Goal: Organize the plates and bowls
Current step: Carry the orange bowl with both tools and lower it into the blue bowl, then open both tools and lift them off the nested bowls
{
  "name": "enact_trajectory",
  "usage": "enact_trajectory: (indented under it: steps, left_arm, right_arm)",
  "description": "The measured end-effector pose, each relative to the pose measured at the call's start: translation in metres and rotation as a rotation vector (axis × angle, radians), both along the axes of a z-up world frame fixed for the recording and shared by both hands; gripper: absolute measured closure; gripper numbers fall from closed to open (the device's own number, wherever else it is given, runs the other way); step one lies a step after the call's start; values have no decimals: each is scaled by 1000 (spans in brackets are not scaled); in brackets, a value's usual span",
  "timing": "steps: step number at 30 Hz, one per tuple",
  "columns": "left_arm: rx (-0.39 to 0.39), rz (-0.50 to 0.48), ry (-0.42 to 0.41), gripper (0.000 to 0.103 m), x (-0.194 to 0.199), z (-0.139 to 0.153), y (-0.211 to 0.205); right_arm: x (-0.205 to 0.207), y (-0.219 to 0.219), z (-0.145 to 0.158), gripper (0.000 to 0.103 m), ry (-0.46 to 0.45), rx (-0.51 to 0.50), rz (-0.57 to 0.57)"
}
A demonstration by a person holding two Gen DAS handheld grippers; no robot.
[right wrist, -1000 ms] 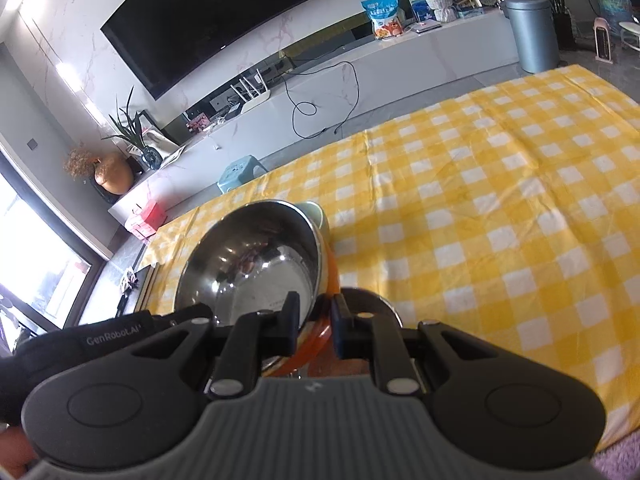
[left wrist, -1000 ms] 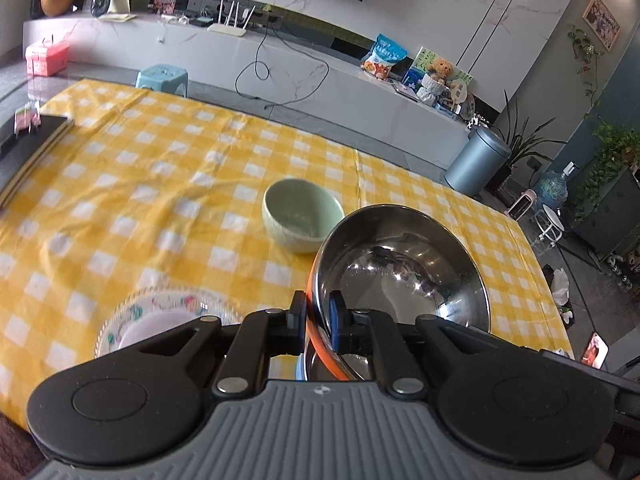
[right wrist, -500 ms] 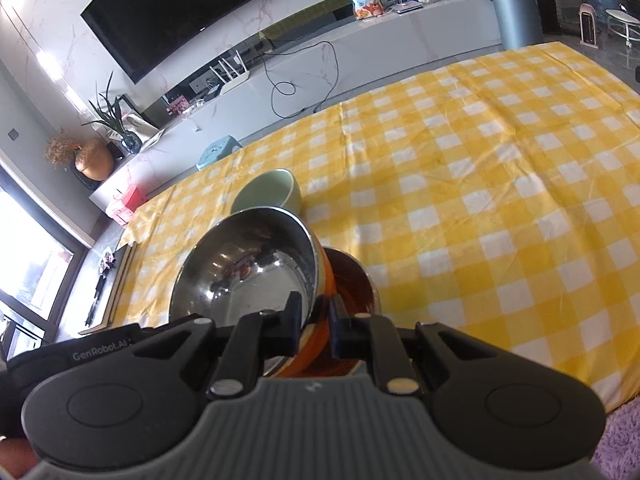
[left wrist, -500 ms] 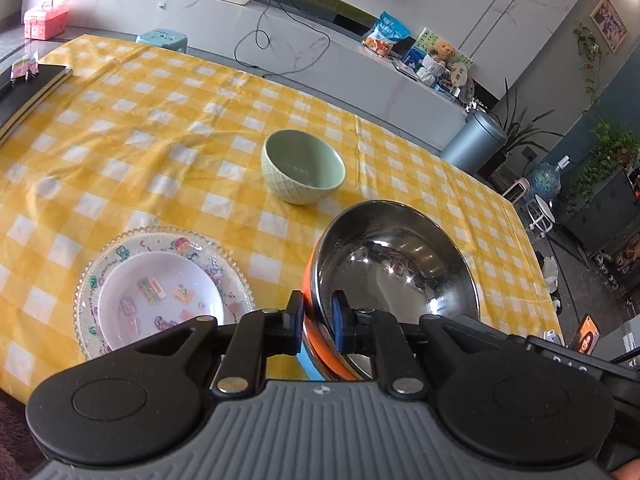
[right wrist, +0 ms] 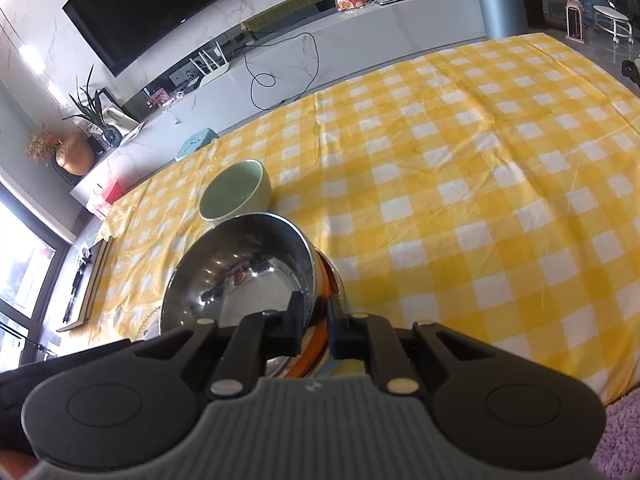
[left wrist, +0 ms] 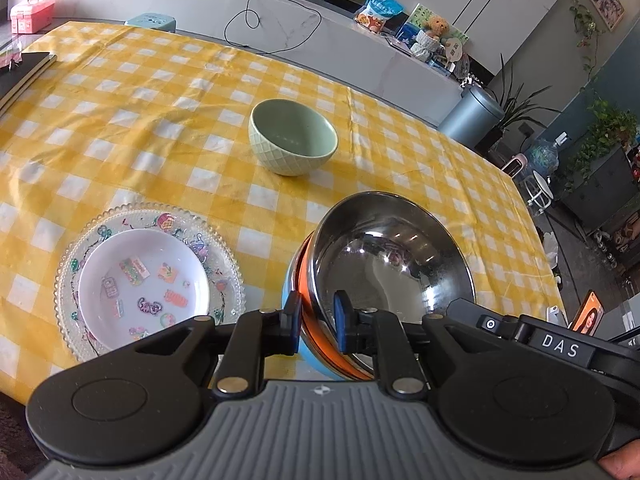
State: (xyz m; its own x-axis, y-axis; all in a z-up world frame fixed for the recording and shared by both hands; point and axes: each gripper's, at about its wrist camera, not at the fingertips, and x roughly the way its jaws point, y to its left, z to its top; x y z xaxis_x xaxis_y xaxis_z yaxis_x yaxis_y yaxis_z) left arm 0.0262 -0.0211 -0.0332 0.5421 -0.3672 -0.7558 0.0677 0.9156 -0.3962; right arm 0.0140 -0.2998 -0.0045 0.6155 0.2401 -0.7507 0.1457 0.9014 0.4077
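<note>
- Left gripper [left wrist: 316,322]: fingers closing narrowly on the near-left rim of the steel bowl [left wrist: 394,264], one black pad outside the rim, one blue-edged pad inside.
- Right gripper [right wrist: 314,326]: pinching the opposite rim the same way, one finger inside, one outside.
- Both grippers are pointing forward and slightly down, facing each other across the bowl.
- Fingertip showing at the lower right edge of the left view, probably the holder's hand.

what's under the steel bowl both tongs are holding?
The steel bowl is nested in an orange bowl, whose rim shows at the left tongs, with a blue bowl beneath. The right tongs grip the opposite rim. Their insides and anything lower are covered.
</note>
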Motion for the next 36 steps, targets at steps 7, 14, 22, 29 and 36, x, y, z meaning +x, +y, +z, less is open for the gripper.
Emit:
enact_trajectory:
  steps: [7, 14, 22, 29, 36]
  left_arm:
    - [24, -11, -2, 85, -1, 1, -4]
    - [49, -27, -9, 83, -1, 2, -7]
    - [66, -51, -15, 82, -1, 5, -8]
    - [52, -32, -46, 78, -2, 12, -1]
    - [44, -18, -77, 75, 3, 21, 6]
  right_arm:
    - [1, 3, -3, 94, 8, -25, 9]
    - [2, 6, -8, 94, 25, -55, 21]
    - [2, 7, -8, 94, 21, -66, 26]
    - [1, 8, -7, 90, 10, -64, 26]
    - [-3, 8, 2, 73, -41, -93, 18]
